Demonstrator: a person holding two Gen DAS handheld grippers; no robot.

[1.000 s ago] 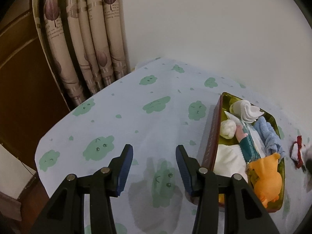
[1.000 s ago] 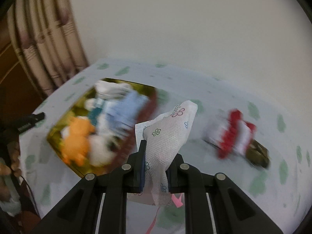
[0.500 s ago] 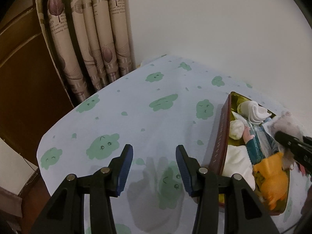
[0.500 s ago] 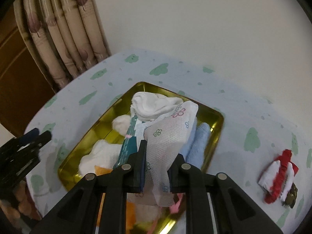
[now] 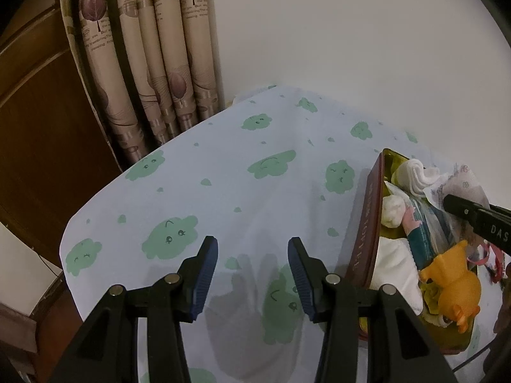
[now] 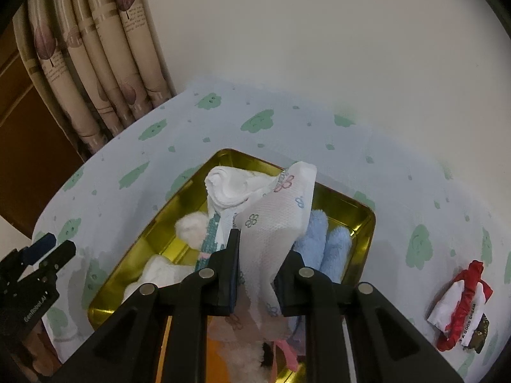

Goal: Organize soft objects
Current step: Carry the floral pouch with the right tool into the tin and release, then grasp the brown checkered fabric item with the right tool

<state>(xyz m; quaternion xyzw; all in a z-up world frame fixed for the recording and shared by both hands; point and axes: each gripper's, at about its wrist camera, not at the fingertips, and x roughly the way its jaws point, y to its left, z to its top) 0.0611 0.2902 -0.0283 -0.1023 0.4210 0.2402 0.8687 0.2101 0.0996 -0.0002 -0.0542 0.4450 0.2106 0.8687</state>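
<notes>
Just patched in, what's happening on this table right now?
The right gripper is over the gold tin tray with a flower-printed white cloth between its fingers; whether they are clamped or releasing is unclear. The tray already holds a blue towel, white socks and an orange plush toy. The left gripper hovers open and empty beside it. A red-and-white pouch lies outside on the tablecloth.

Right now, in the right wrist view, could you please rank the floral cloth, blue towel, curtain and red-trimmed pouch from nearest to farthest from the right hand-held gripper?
1. Floral cloth: between the right hand-held gripper fingers.
2. Blue towel: just right, in the tin.
3. Red-trimmed pouch: far right, on the tablecloth.
4. Curtain: upper-left background.
</notes>
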